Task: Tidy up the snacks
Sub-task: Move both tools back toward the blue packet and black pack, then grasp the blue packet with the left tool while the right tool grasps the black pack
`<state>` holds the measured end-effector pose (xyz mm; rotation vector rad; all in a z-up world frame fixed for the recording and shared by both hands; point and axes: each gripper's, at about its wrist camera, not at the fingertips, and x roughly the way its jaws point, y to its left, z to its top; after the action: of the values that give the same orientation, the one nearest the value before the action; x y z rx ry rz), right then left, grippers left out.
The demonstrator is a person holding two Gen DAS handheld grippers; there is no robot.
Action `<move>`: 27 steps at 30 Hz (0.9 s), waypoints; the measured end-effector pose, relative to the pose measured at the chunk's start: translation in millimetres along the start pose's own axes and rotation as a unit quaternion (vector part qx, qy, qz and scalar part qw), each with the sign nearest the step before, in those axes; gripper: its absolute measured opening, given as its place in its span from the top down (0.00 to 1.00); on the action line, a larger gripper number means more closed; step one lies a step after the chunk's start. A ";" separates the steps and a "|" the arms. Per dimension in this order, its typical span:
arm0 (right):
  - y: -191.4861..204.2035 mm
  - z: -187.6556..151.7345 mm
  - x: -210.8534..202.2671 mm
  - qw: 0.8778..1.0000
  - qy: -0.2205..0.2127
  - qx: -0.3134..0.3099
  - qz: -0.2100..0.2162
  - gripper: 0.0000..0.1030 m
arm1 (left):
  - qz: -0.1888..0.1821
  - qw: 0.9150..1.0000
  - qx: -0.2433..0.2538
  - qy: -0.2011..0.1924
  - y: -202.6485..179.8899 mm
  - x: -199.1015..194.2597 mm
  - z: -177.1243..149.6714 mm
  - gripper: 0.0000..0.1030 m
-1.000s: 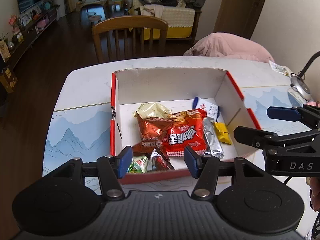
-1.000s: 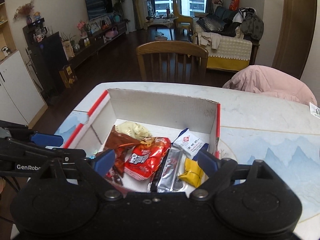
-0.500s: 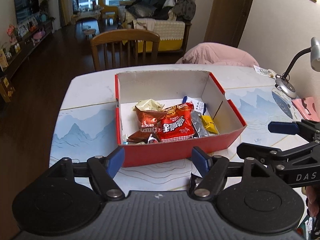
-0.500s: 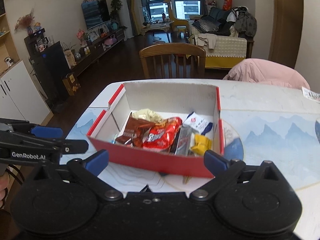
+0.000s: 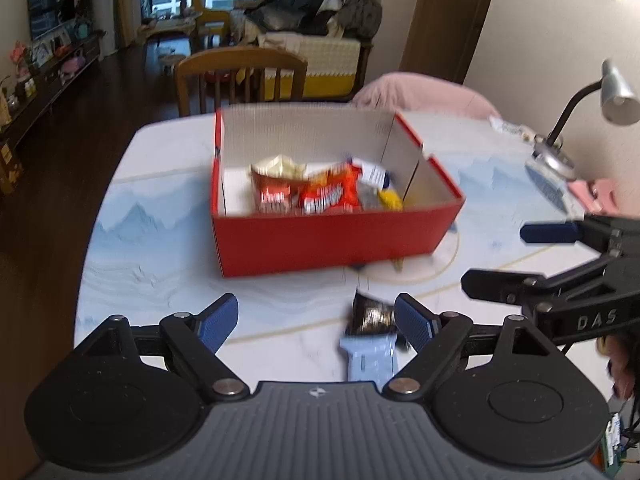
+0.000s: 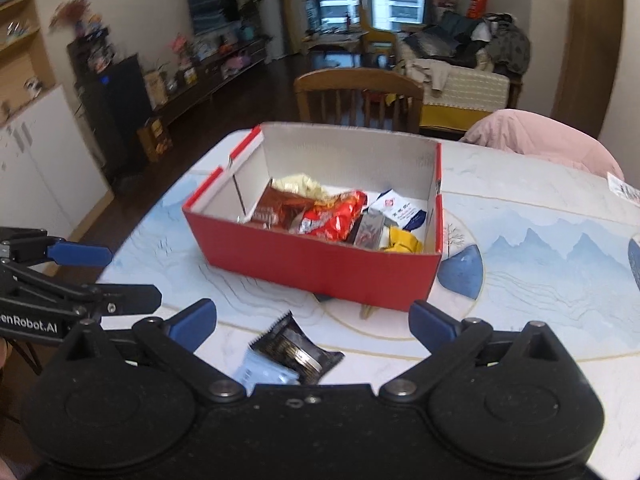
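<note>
Snacks sit piled in the red box on the table: a red packet, brown packet, yellow packet and white sachet. Outside the box, a dark wrapper and pale blue packet lie near the table's front edge. Left gripper and right gripper both have jaws spread wide, holding nothing
</note>
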<state>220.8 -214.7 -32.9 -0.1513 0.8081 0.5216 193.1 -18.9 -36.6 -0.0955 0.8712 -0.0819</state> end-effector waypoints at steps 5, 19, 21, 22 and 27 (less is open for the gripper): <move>-13.9 -13.6 17.4 0.998 0.034 -0.048 0.026 0.00 | 0.007 0.999 -0.017 0.047 -15.5 31.1 -17.0 0.17; -57.2 -34.9 59.9 0.984 0.103 -0.108 0.094 0.00 | 0.029 0.988 -0.022 0.153 -50.9 111.3 -40.8 0.17; -59.4 -36.7 63.3 0.982 0.107 -0.118 0.098 0.00 | 0.034 0.987 -0.014 0.156 -55.1 116.8 -43.7 0.17; -60.1 -37.4 65.0 0.981 0.111 -0.122 0.102 0.00 | 0.036 0.987 -0.010 0.158 -57.1 119.4 -44.6 0.17; -63.5 -37.6 71.3 0.978 0.118 -0.130 0.111 0.01 | 0.045 0.986 0.008 0.162 -65.6 128.7 -47.9 0.18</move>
<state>268.9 -254.1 -114.5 -0.3732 0.9925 0.8330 236.8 -100.6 -157.4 -0.0263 1.1984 -0.0194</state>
